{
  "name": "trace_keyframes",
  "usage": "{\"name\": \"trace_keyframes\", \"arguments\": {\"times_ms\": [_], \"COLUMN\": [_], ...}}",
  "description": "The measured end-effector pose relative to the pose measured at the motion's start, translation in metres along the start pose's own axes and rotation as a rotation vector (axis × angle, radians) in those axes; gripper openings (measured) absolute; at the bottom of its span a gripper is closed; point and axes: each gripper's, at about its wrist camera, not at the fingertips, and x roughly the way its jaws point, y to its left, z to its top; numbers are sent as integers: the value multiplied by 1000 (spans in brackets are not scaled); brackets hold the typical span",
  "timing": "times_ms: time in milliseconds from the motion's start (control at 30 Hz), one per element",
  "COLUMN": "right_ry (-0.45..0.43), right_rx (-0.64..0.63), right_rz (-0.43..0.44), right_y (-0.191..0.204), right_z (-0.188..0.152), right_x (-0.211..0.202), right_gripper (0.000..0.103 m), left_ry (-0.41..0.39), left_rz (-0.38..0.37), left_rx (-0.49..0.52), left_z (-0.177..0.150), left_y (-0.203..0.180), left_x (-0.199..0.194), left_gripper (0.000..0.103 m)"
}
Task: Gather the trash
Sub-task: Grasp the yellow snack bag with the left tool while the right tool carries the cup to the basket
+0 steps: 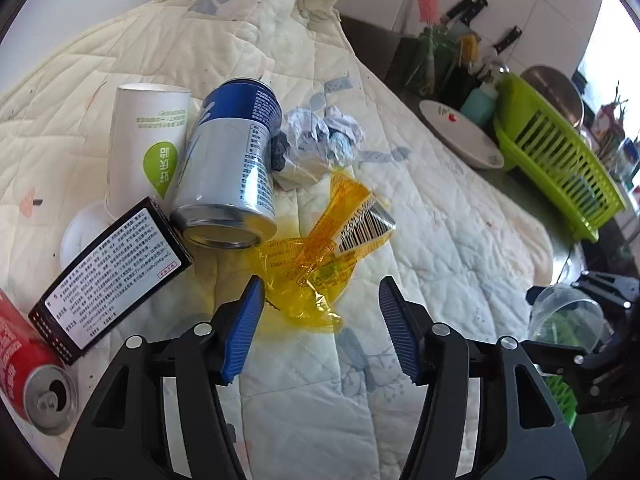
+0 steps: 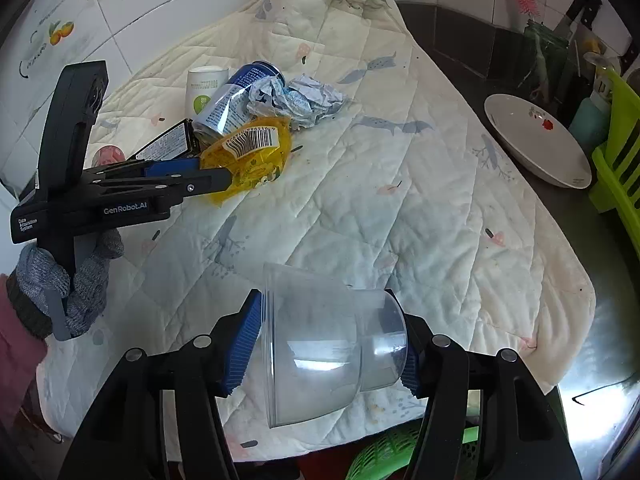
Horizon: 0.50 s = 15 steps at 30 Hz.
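A crumpled yellow wrapper (image 1: 320,248) with a barcode lies on the quilt (image 1: 440,240), its near end between the blue pads (image 1: 244,332) of my left gripper (image 1: 320,284), which stands open around it. Behind it lie a blue-and-silver can (image 1: 232,168), a white paper cup (image 1: 148,140), a black box (image 1: 116,276), a red can (image 1: 28,364) and crumpled paper (image 1: 316,140). My right gripper (image 2: 324,300) is shut on a clear plastic cup (image 2: 320,340) lying sideways between its pads. In the right wrist view the left gripper (image 2: 218,176), held by a gloved hand (image 2: 72,280), reaches the wrapper (image 2: 252,152).
A white bowl (image 2: 536,144) sits on the dark counter right of the quilt (image 2: 400,220), beside a green dish rack (image 1: 560,160) and a holder with knives and brushes (image 1: 460,40). A green basket (image 2: 384,456) shows below the quilt's near edge. A tiled wall (image 2: 80,20) rises behind.
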Motion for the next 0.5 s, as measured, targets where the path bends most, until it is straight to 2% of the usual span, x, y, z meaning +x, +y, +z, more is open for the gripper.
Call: {"name": "trace_keyframes", "arguments": {"times_ms": [167,400,500], "right_ry": [6,8,8], "right_rx": [5,16,12], "right_rz": [1,1,0], "right_y": [-1,-6,-8], "right_z": [-3,-9,-13], "right_x": [1,-4,-9], "right_gripper": [57,57,57], "left_ry": [-2,13,9], "left_rz": [45,51,38], "left_rx": [31,57,69], "left_z": [7,14,12], "left_y": [0,-1,-7], "left_x": [5,16,17], "left_gripper": [59,58,51]}}
